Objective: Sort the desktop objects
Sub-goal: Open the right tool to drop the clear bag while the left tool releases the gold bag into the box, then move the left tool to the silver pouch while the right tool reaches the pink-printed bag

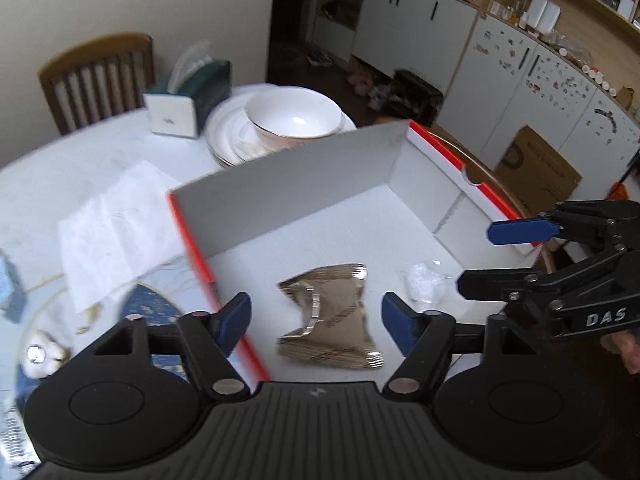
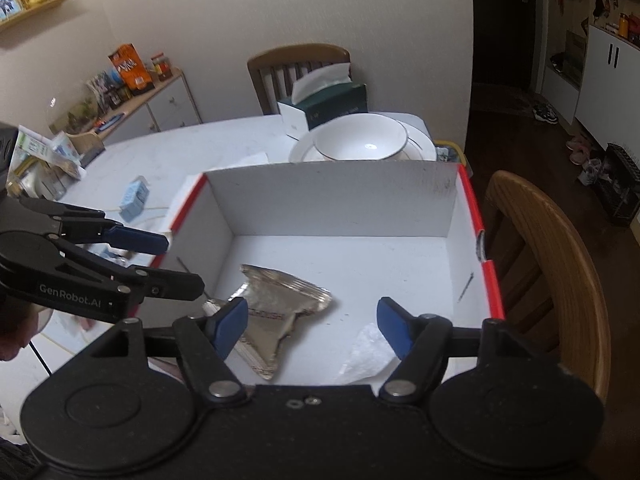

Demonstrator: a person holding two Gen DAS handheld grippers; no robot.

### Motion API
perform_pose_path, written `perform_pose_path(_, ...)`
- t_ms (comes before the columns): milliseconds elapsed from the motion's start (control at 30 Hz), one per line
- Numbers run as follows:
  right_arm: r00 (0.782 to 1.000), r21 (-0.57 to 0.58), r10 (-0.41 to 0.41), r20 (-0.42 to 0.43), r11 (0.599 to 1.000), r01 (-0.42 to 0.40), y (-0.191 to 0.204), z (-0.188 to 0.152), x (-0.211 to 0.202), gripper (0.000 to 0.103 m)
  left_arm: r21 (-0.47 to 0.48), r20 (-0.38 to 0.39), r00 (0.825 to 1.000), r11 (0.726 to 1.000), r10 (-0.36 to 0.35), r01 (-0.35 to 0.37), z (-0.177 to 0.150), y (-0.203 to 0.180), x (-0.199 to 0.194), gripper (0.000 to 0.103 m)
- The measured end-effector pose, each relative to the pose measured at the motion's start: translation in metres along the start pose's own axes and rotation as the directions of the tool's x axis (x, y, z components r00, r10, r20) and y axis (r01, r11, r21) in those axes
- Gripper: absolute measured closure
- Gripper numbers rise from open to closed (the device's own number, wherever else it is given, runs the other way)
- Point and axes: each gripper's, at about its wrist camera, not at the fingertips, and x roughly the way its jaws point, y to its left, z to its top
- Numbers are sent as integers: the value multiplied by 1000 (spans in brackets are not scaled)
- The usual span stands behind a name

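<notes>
Left gripper [image 1: 316, 322] hung above the box [image 1: 280, 196] with jaws spread, nothing between the pads; its left pad sat over the box's near-left red edge. Right gripper [image 2: 311, 328] likewise spread and empty, poised over the near side of the box. In the left wrist view the right gripper came in from the right edge, just above the box's right wall.

Crumpled foil wrapper [image 1: 330, 320] lay flat on the white box floor, toward the near-left part. Clear plastic scrap [image 1: 424, 284] lay on the floor to its right, apart from it. Remaining floor toward the far wall was bare.

The box's tall far wall stood upright, with stacked plates and a bowl [image 2: 362, 144] just behind it. Tissue box [image 2: 324, 110] stood farther back. A sheet of paper [image 1: 116, 232] lay on the table [image 1: 80, 160] just left of the box. A wooden chair [image 2: 552, 248] stood close beside the right wall.
</notes>
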Motion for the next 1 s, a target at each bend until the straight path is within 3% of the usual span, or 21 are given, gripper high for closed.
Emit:
perform_pose_path(200, 999, -6, 18, 28, 1000, -18, 19, -5, -2, 28, -12, 52, 998, 999, 35, -34, -16, 12, -26, 25)
perform_pose_path(433, 998, -9, 34, 48, 999, -34, 44, -12, -2, 26, -42, 89, 995, 998, 50, -46, -41, 41, -57, 15)
perform_pose_path(1000, 996, -34, 80, 28, 996, -79, 140, -19, 21, 24, -224, 86, 984, 965, 159, -136, -114, 161, -98, 14)
